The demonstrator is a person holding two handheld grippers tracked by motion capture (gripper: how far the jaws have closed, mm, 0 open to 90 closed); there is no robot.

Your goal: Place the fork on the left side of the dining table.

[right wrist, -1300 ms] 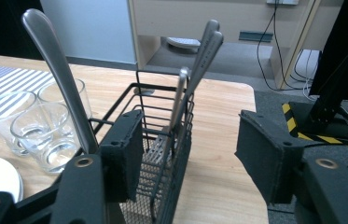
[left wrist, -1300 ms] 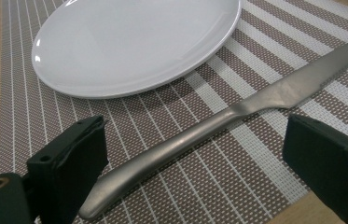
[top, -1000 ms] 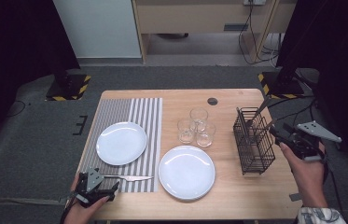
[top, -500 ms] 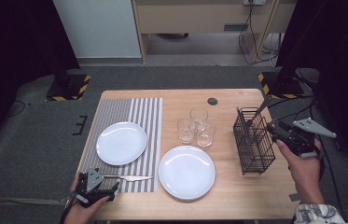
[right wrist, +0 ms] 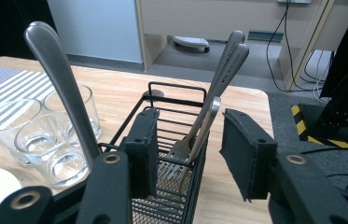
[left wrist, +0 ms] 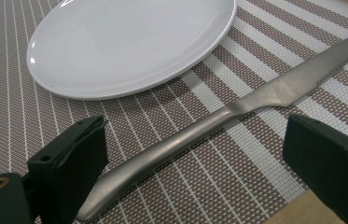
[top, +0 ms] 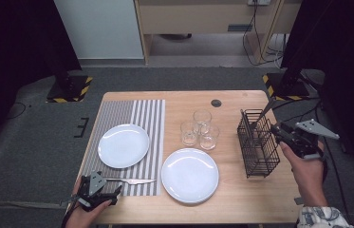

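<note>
Closing right hand-held gripper (right wrist: 188, 154) around forks (right wrist: 209, 112), untouched | left hand-held gripper (left wrist: 199, 172) open astride knife (left wrist: 227, 112) | lettering: unreadable

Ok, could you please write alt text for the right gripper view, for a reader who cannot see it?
The right gripper, jaws apart, has just been closing around fork handles standing in a black wire caddy, without pressing them yet. A spoon-like handle rises at left, with three clear glasses behind on the wooden table.

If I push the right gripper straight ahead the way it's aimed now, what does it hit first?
Most likely the forks leaning in the black wire caddy: they stand right between the right gripper jaws, which have just been closing but do not press on them. Depth is hard to judge; the caddy's rim may come first.
</note>
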